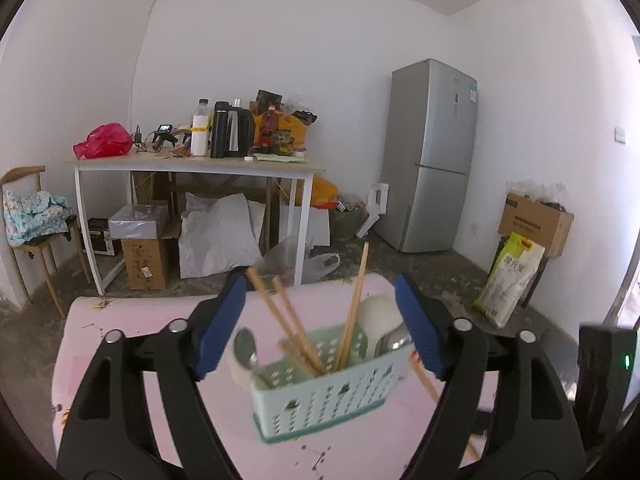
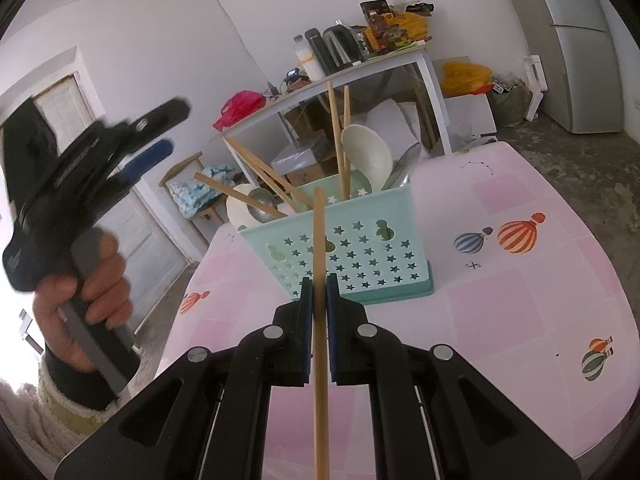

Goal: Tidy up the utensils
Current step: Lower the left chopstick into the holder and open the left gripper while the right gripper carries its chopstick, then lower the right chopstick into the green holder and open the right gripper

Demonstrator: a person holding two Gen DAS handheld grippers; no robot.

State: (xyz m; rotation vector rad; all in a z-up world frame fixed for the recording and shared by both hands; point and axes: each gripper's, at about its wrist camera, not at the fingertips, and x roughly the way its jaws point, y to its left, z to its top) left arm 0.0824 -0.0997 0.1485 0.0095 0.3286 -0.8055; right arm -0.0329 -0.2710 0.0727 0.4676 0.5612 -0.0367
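A mint-green perforated basket (image 1: pixel 320 400) (image 2: pixel 352 252) stands on the pink table (image 1: pixel 120 360) (image 2: pixel 520 312). Several wooden chopsticks (image 1: pixel 352 308), a metal spoon (image 1: pixel 246 346) and a white spoon (image 1: pixel 378 314) lean inside it. My left gripper (image 1: pixel 320 320) hangs open just in front of and above the basket, its blue pads (image 1: pixel 222 320) wide apart and pressing on nothing. In the right wrist view a hand holds that left gripper (image 2: pixel 168 128), blurred, at the left. My right gripper (image 2: pixel 319 304) is shut on a single chopstick (image 2: pixel 320 380), which stands upright in front of the basket.
Beyond the pink table stands a white table (image 1: pixel 200 166) crowded with bottles and a kettle, boxes and bags beneath it. A grey fridge (image 1: pixel 436 152) is at the right wall, a chair (image 1: pixel 28 216) at the left, a cardboard box (image 1: pixel 534 220) far right.
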